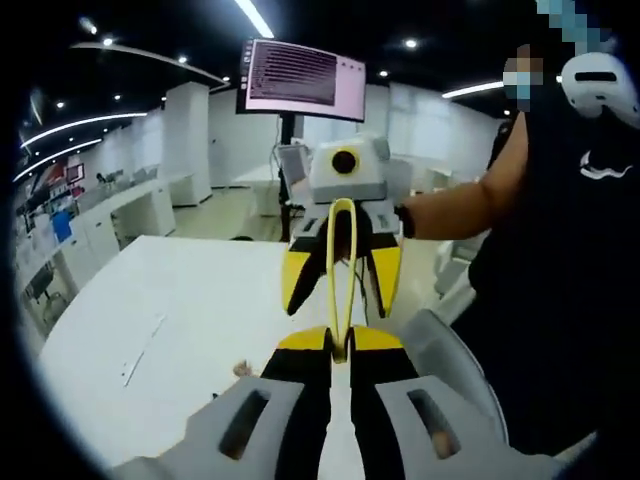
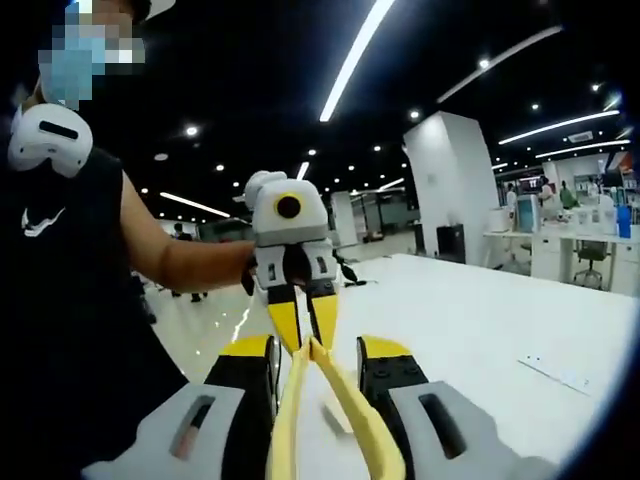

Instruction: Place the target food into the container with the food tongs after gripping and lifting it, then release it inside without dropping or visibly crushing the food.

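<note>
Note the left gripper [image 1: 340, 342] pinched tight on one end of the yellow food tongs [image 1: 341, 270], and the right gripper [image 2: 318, 348] facing it with jaws spread, straddling the two tong arms; cannot tell whether its pads actually press on them; treat this as the tool-seating step, well before any food is lifted. Settle the right jaws evenly on both arms, partway along, so that a gentle squeeze closes the tips without twisting; hold the clamped end steady until that grip feels sure; release only then; squeeze lightly later, since hard pressure risks crushing. Mind the tongs hanging in the air above the white table [image 1: 180, 300], between both grippers; watch a small tan speck [image 1: 240, 368] near the table edge, too small to name. Further out, steer clear of a thin strip [image 1: 140, 350] lying on the tabletop; allow for the person [image 1: 560, 280] standing close at the right; beyond, a lit monitor [image 1: 300, 75] on a stand, well apart.
</note>
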Demonstrator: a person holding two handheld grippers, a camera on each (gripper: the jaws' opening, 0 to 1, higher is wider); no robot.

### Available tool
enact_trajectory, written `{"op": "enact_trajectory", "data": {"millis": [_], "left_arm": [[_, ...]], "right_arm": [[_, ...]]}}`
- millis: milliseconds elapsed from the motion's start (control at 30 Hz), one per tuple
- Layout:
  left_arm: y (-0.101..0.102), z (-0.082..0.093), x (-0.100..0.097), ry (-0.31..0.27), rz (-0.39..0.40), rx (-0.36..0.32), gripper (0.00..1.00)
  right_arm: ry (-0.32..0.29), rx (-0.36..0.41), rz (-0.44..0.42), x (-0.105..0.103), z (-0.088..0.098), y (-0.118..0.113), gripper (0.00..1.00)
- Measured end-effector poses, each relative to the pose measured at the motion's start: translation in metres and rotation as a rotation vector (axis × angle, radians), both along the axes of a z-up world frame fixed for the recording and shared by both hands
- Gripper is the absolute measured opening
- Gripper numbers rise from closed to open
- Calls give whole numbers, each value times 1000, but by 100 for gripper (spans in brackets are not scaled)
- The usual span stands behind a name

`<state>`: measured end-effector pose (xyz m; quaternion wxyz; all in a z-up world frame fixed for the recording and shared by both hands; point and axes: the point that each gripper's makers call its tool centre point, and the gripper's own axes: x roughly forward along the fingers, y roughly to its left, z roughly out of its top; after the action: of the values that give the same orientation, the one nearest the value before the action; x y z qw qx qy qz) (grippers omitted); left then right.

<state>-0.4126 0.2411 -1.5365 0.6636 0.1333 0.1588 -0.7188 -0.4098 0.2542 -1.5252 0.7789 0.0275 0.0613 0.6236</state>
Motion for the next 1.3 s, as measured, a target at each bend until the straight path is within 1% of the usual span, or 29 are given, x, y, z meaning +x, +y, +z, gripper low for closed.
{"op": "enact_trajectory", "data": {"millis": [67, 100, 133, 200, 267, 300, 367, 400, 433, 467, 500, 533, 567, 600, 633, 767, 800, 833, 933, 967, 1000, 1033, 1067, 1100, 1167, 1200, 1233, 1267, 1300], "left_arm": [[-2, 5, 0, 7, 0, -8, 0], [-3, 7, -1, 10, 0, -8, 0], [-2, 8, -2, 3, -3, -3, 0], [-1, 11, -3, -5, -5, -10, 0], [-1, 14, -4, 2, -9, -15, 0], [-1, 14, -4, -5, -12, -13, 0], [0, 14, -4, -3, -12, -13, 0], [0, 15, -4, -1, -12, -15, 0], [0, 16, -5, 4, -12, -17, 0], [1, 17, -5, 6, -12, -22, 0], [1, 18, -4, -4, -10, -28, 0], [1, 19, -4, -6, -13, -29, 1], [1, 20, -5, -23, -14, -35, 2], [-1, 23, -1, -69, -9, -53, 3], [0, 24, -5, -54, -23, -64, 4], [4, 27, -6, -62, -20, -87, 9], [5, 29, -5, -58, -18, -99, 9], [5, 31, -6, -42, -18, -109, 10], [7, 33, -6, -42, -18, -132, 13], [7, 33, -7, -52, -18, -133, 18], [6, 35, -6, -34, -4, -142, 20], [7, 35, -8, -36, -6, -146, 17], [6, 32, -4, -68, 14, -135, 16], [6, 30, -3, -83, 19, -127, 16], [7, 31, -3, -72, 24, -133, 16], [7, 32, -1, -77, 33, -136, 17], [7, 32, 2, -100, 46, -137, 18], [9, 34, 12, -126, 108, -133, 22], [11, 36, 9, -114, 89, -137, 21]], "right_arm": [[-15, -5, 5, -2, 1, 2, 26], [-30, -9, 12, -3, 2, 3, 22], [-38, -5, 27, -7, 3, 3, 21], [-38, 3, 17, -4, 6, 2, 20], [-10, 19, 29, -7, 9, 2, 19], [-16, 17, 27, -6, 9, 2, 19], [-9, 24, 29, -7, 11, 2, 19], [3, 35, 28, -7, 12, 2, 19], [2, 48, 28, -7, 14, 1, 18], [-6, 50, 24, -8, 15, 2, 18], [-35, 49, 9, -7, 16, 2, 18], [-23, 50, 12, -8, 16, 2, 17], [-23, 54, 5, -7, 17, 2, 18], [-28, 56, -9, -5, 18, 1, 17], [-16, 57, 3, -7, 20, 0, 18], [-37, 37, 10, -7, 24, 3, 20], [-35, 40, 12, -7, 25, 4, 20], [-31, 46, 19, -7, 26, 4, 21], [-20, 72, 24, -8, 29, 3, 22], [-1, 80, 18, -9, 29, 3, 23], [-17, 90, 1, -6, 30, 0, 23], [-14, 92, 8, -7, 30, 0, 22], [-18, 83, 6, -8, 29, 2, 22], [-49, 61, -25, -3, 27, 2, 22], [-36, 80, -13, -5, 28, 3, 22], [-39, 82, -18, -4, 28, 2, 22], [-46, 79, -28, -2, 28, 1, 23], [-60, 82, -52, 3, 30, -1, 23], [-58, 80, -53, 3, 29, -4, 23]]}}
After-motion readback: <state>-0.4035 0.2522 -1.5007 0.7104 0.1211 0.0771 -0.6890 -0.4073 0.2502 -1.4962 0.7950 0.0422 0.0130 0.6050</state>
